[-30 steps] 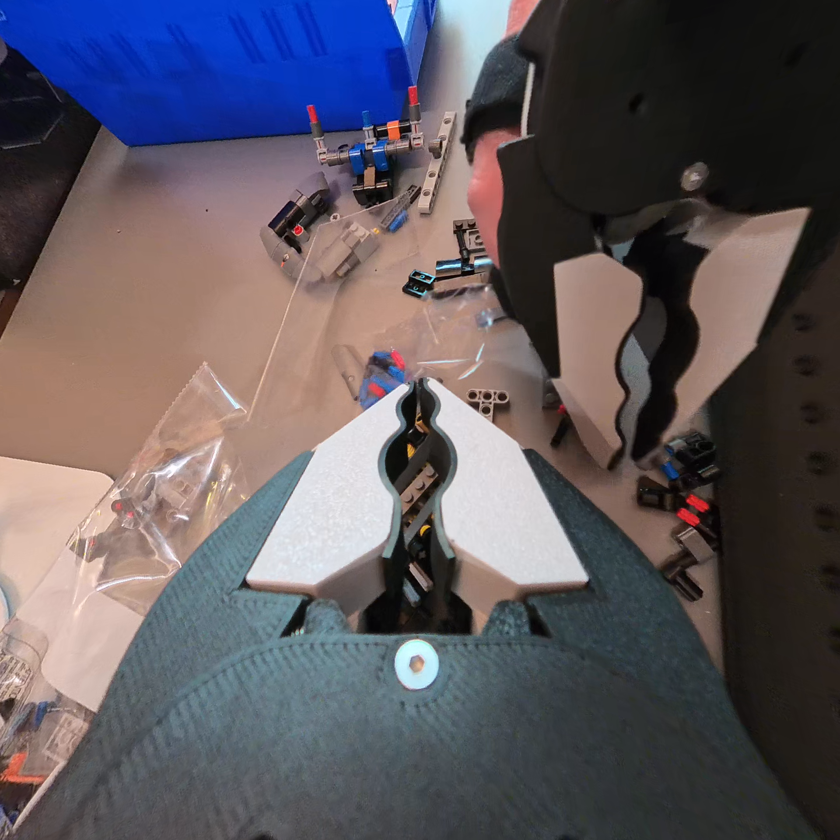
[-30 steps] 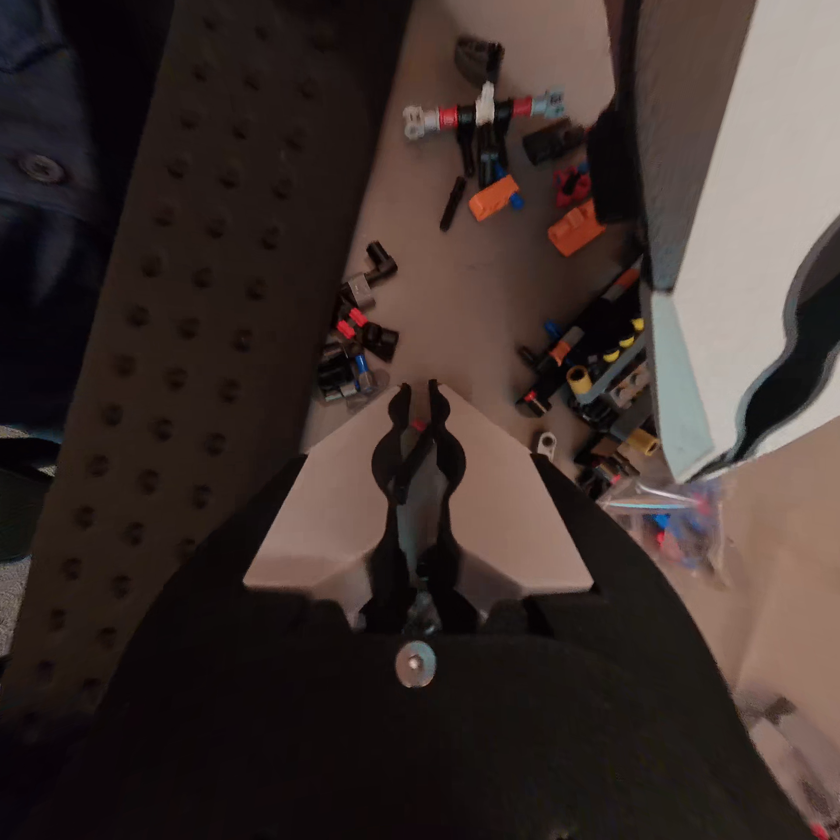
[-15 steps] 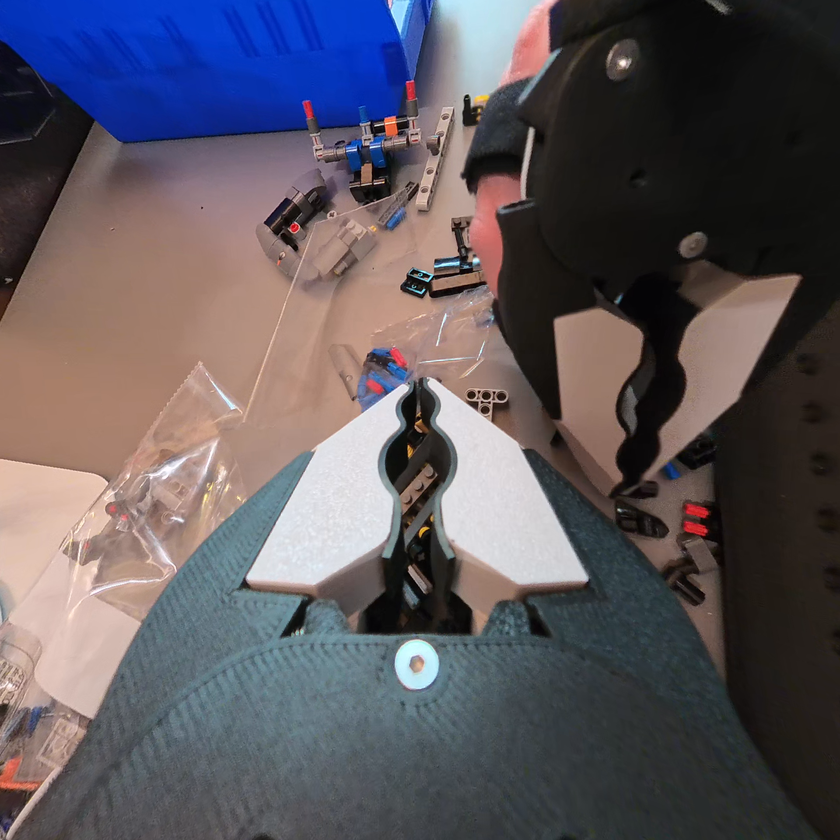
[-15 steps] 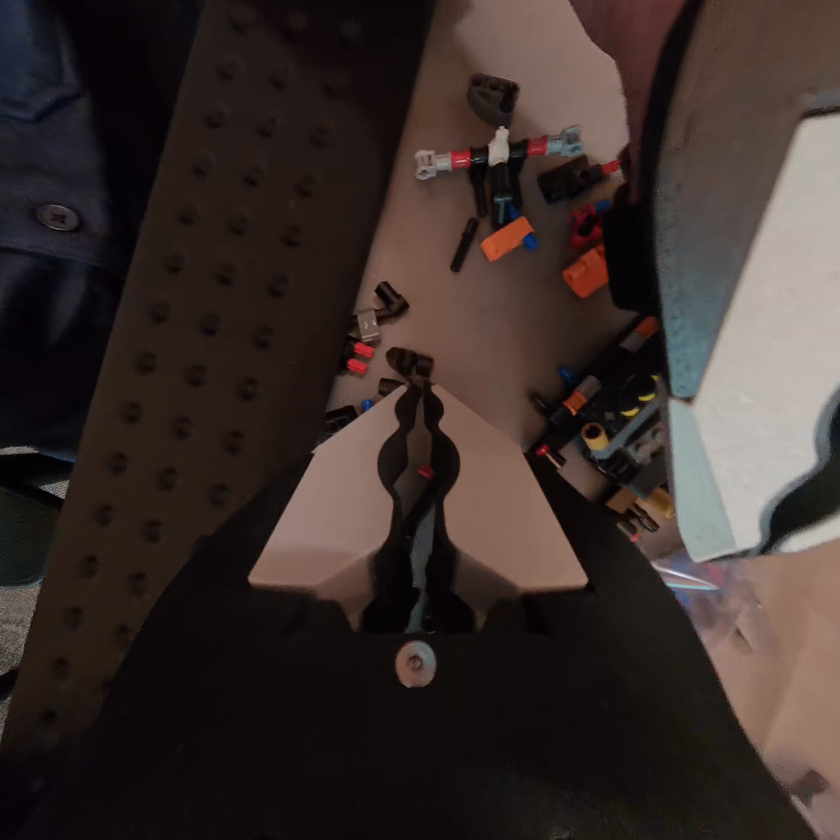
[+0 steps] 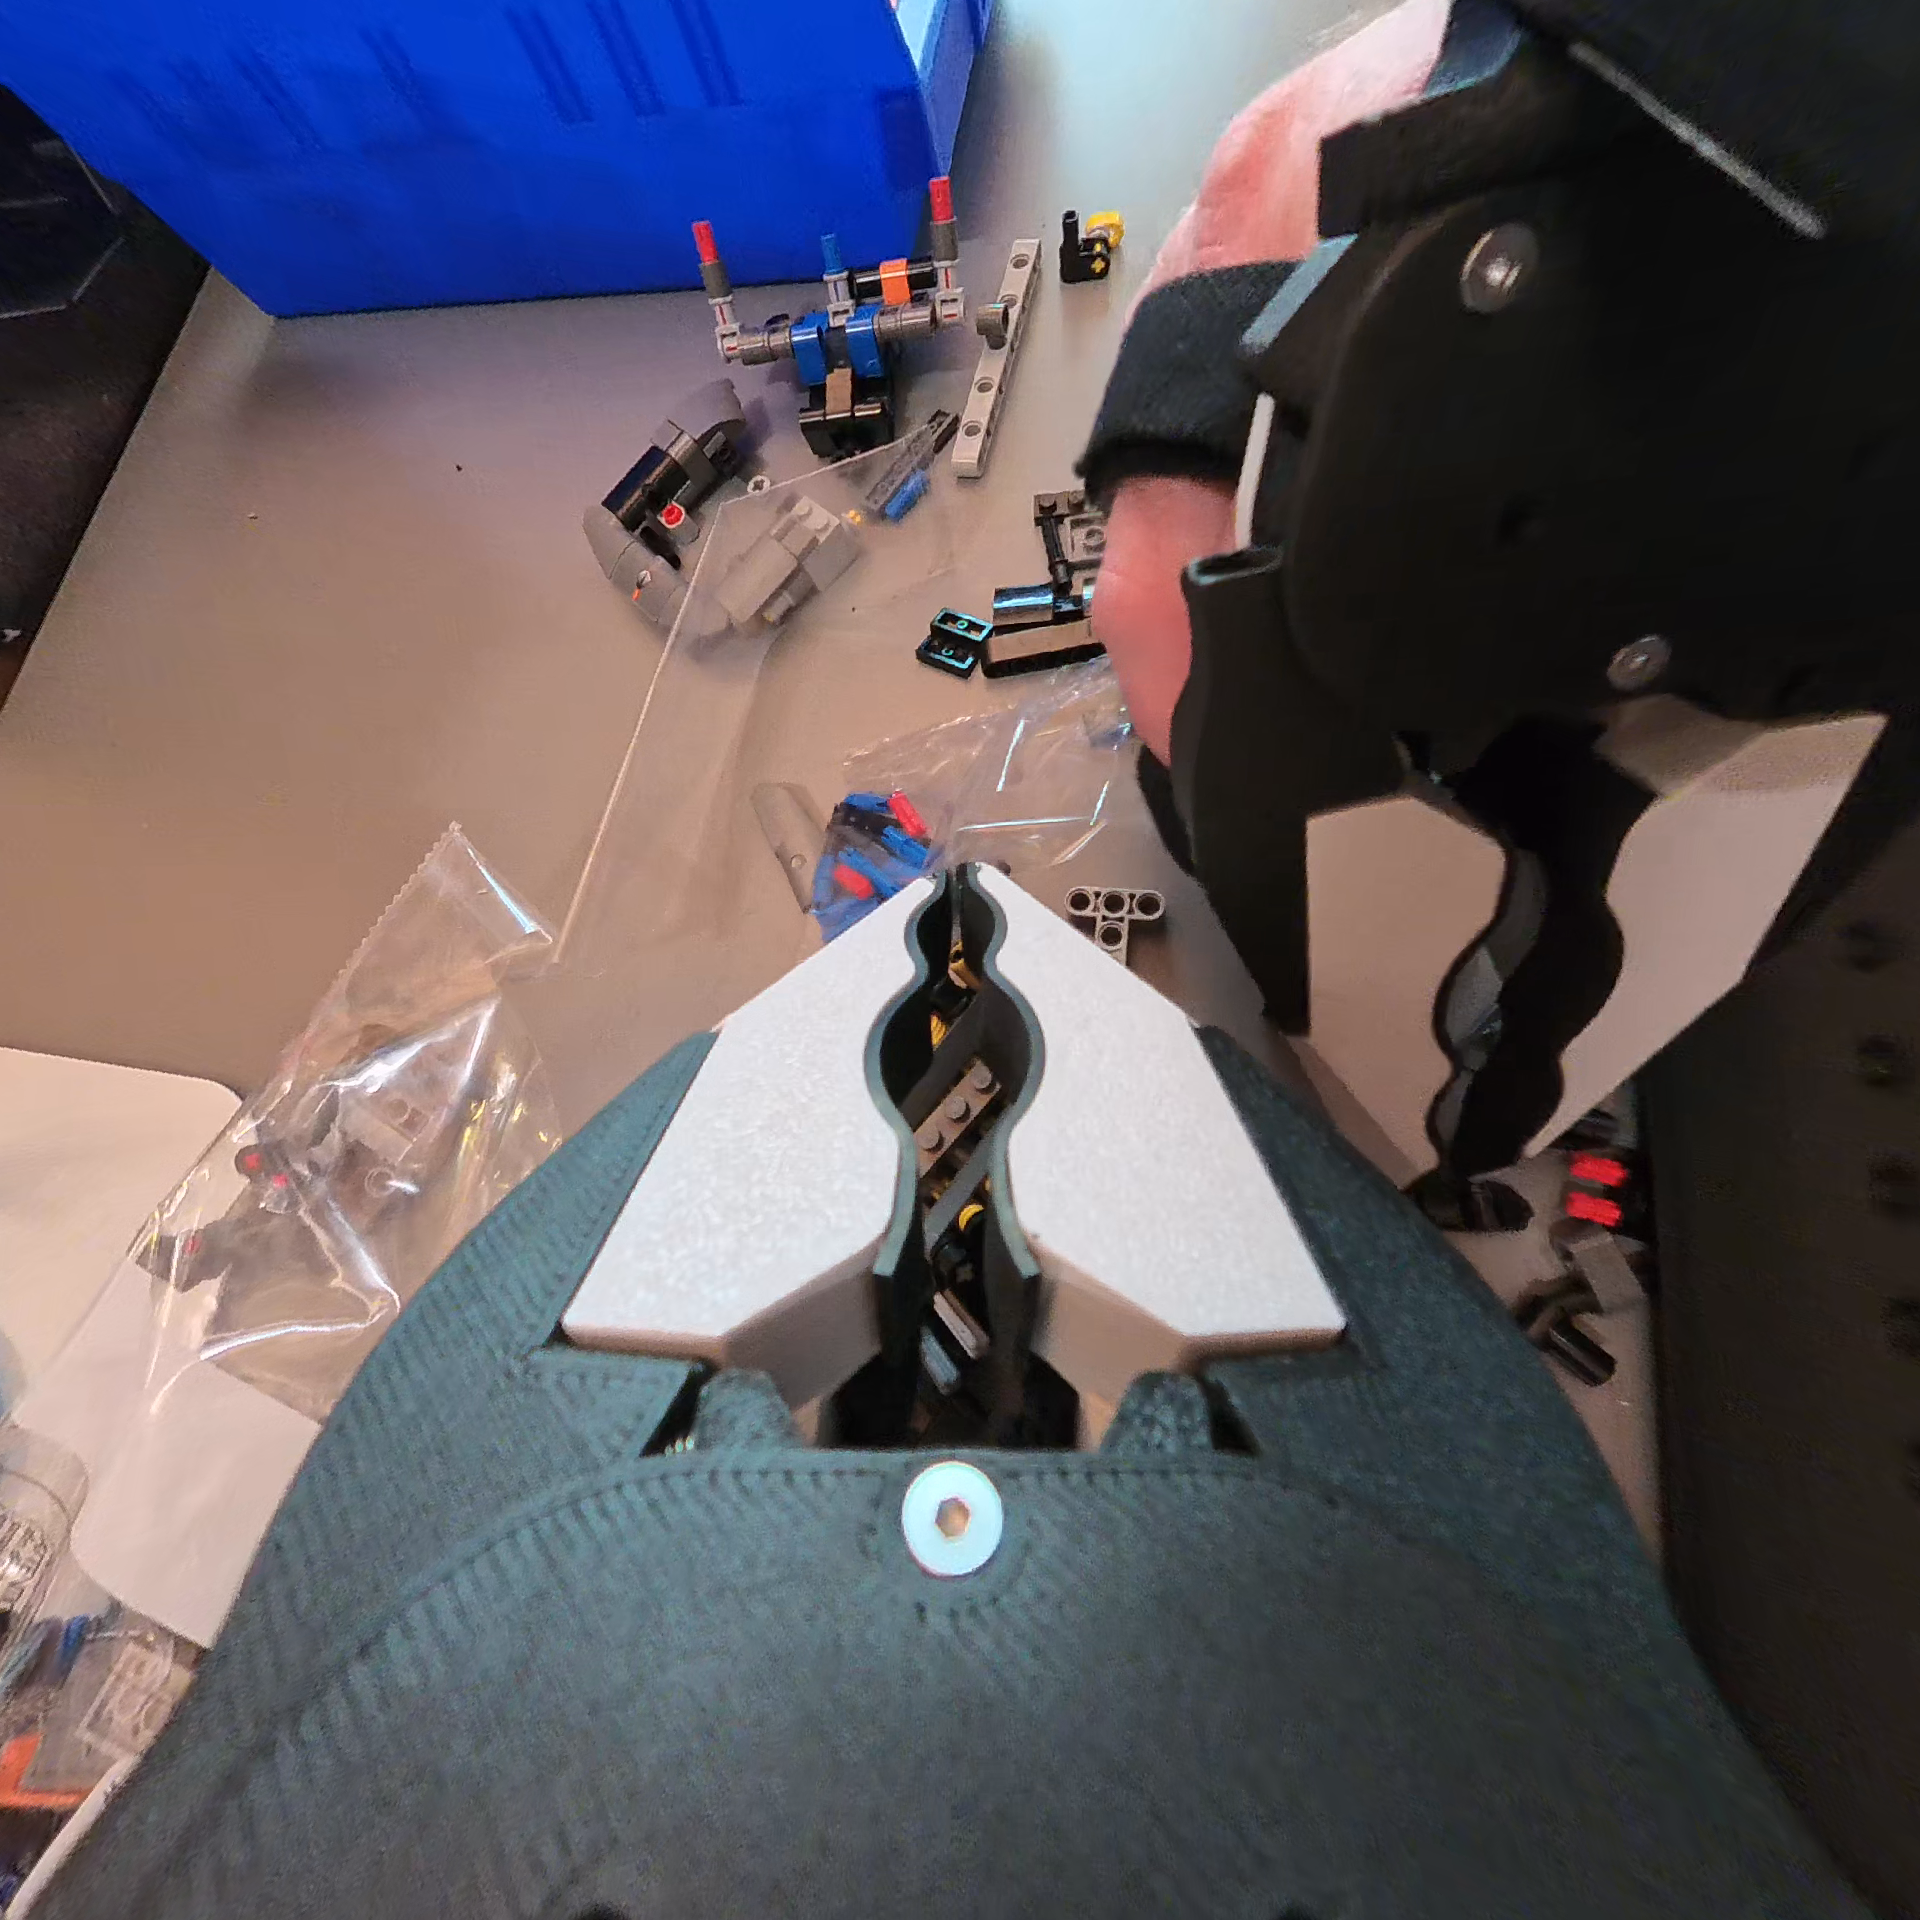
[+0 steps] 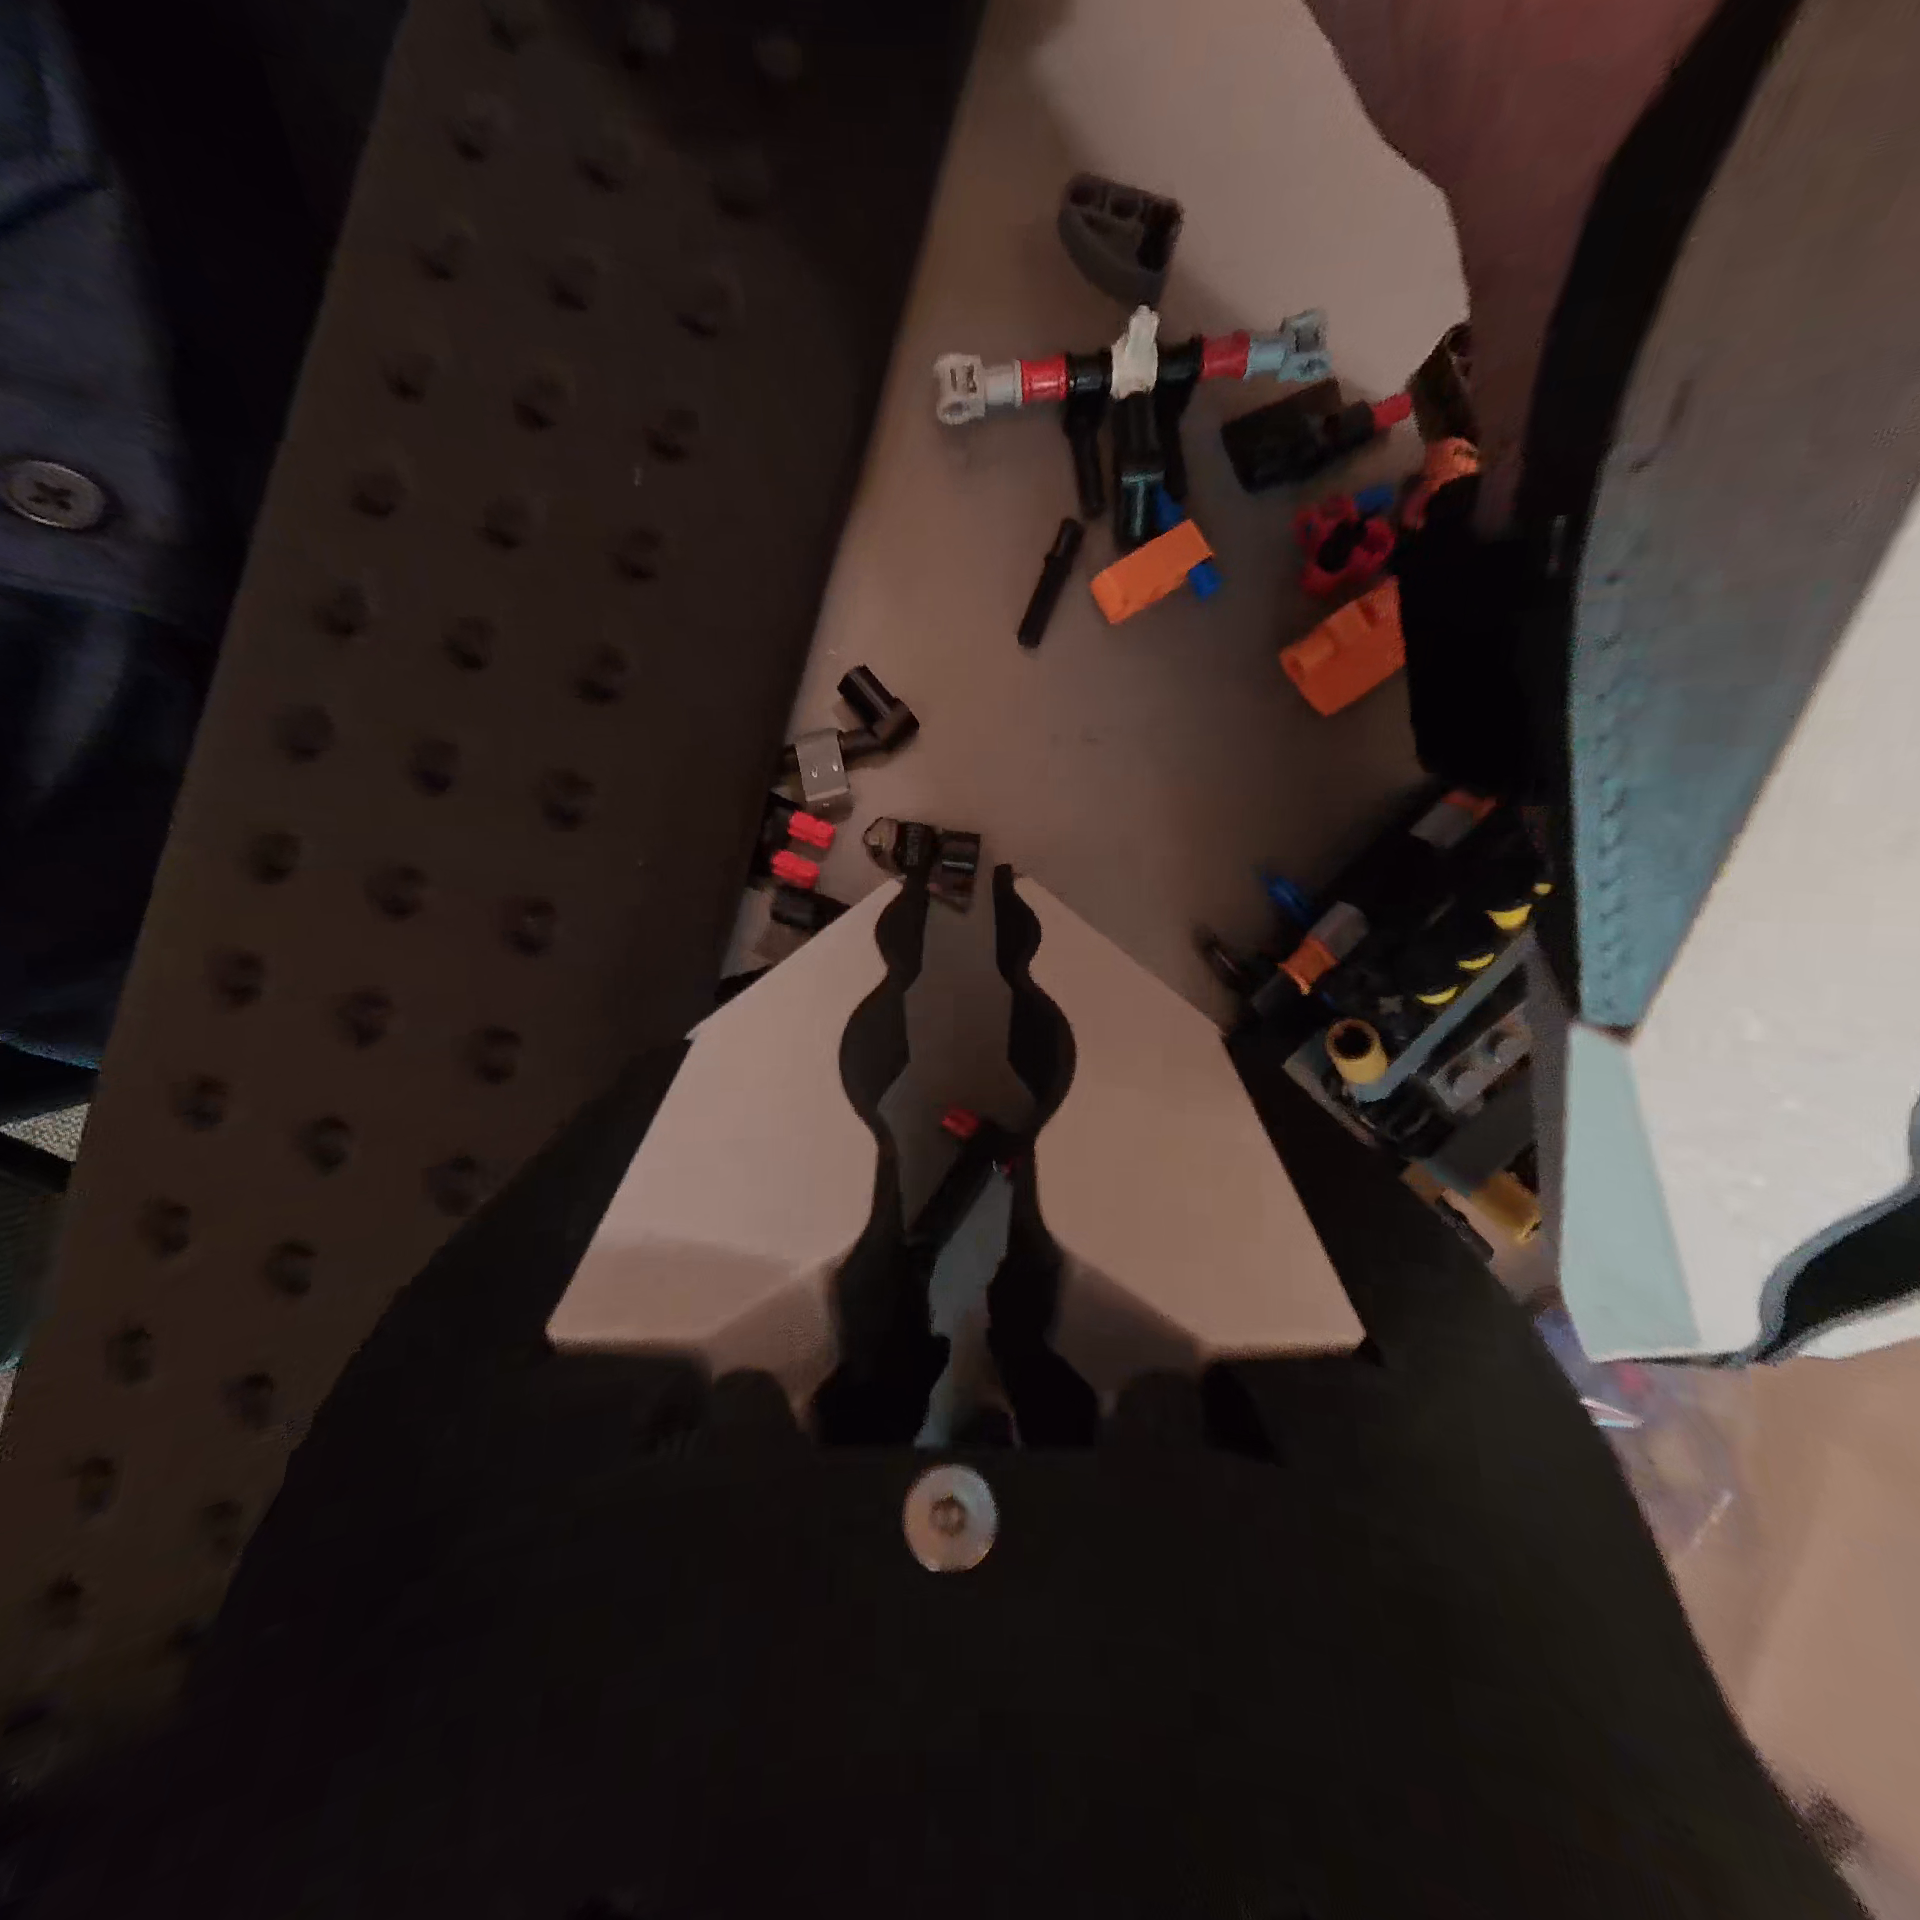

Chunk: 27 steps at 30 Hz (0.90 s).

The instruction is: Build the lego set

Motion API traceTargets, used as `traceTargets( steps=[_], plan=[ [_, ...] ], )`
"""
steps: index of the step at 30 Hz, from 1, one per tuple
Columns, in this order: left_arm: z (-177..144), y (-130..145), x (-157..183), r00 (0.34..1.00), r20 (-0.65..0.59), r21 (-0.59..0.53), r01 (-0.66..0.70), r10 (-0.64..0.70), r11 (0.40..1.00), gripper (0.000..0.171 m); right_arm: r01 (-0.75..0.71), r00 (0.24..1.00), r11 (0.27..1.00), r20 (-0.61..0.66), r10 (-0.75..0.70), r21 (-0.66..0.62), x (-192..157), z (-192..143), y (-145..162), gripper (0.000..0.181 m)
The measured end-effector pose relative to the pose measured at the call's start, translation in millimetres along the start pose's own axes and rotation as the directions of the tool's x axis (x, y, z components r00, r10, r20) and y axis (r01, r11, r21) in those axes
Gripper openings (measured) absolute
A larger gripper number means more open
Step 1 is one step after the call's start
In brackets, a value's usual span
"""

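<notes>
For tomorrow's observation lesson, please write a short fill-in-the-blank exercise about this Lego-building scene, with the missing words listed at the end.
1. The left gripper is shut on a grey and black Lego ______.
2. The large storage bin at the table's far edge is ______.
3. The right gripper has its tips beside a small ______ connector piece on the table.
4. The two loose sloped bricks near the cross-shaped axle assembly are ______.

Missing words: assembly; blue; black; orange

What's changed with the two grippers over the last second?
The right gripper has come down onto the loose pieces and opened its jaws beside a small black connector. The left gripper stayed shut on the grey and black assembly, unmoved.
</notes>
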<state>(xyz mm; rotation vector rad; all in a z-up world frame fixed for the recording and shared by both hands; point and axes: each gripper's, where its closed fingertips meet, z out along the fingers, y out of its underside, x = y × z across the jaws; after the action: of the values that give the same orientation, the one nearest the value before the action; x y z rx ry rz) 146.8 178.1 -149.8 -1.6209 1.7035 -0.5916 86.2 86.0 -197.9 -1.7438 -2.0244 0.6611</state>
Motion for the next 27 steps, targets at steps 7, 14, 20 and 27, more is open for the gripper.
traceTargets(
  steps=[7, 14, 20, 27],
  plan=[
    [1, 1, 0, 1.0, -0.001, -0.002, 0.002, -0.002, 1.0, 0.0, 0.001, 1.0, 1.0, -0.009, -0.001, 0.013, 2, -1, -3, 0.0],
    [2, 1, 0, 1.0, -0.002, -0.005, -0.001, 0.001, 1.0, 0.0, -0.009, 0.999, 1.0, 0.041, 0.008, 0.03, -7, 7, -12, 0.018],
    [1, 1, 0, 1.0, 0.001, -0.004, -0.003, 0.003, 1.0, 0.0, -0.004, 1.0, 1.0, -0.012, 0.004, 0.012, 1, 1, -7, 0.014],
    [-1, -1, 0, 1.0, 0.004, 0.001, -0.006, 0.006, 1.0, 0.0, -0.055, 0.983, 0.989, -0.165, 0.077, 0.135, 31, -45, -4, 0.014]
  ],
)
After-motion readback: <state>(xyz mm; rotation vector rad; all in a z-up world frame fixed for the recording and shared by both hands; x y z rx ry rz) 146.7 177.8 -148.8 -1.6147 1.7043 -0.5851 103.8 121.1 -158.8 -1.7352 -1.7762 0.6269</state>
